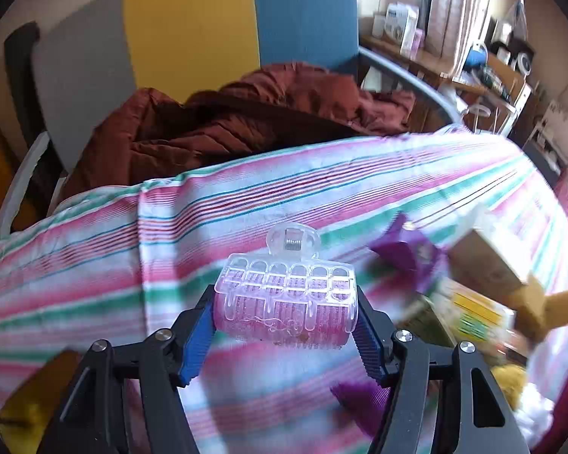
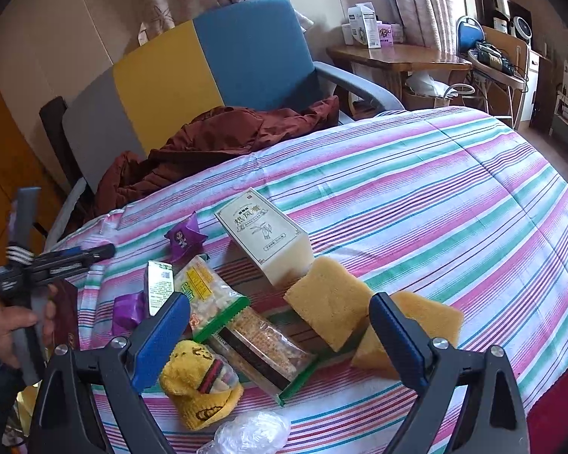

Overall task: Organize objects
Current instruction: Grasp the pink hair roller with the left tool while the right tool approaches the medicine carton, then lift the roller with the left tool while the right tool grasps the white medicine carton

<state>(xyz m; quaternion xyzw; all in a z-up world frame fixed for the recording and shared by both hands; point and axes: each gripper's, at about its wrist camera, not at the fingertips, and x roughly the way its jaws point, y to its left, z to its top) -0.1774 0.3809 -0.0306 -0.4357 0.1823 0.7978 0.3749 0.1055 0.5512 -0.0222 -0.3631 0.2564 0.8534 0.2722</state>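
Note:
My left gripper (image 1: 284, 321) is shut on a pink hair roller with a clear plastic clip (image 1: 287, 295) and holds it above the striped bedcover (image 1: 170, 227). My right gripper (image 2: 280, 321) is open and empty, above a pile on the bedcover (image 2: 435, 189): two yellow sponges (image 2: 329, 302), a clear snack packet (image 2: 261, 355), a white box (image 2: 265, 234), a yellow knitted piece (image 2: 200, 386), purple wrappers (image 2: 183, 238). The left gripper also shows at the left edge of the right wrist view (image 2: 75, 257).
A chair with grey, yellow and blue panels (image 2: 208, 64) stands behind the bed with a rust-brown jacket (image 2: 216, 140) on it. A wooden table with boxes (image 2: 397, 60) is at the back right. A clear plastic bag (image 2: 253, 431) lies at the front.

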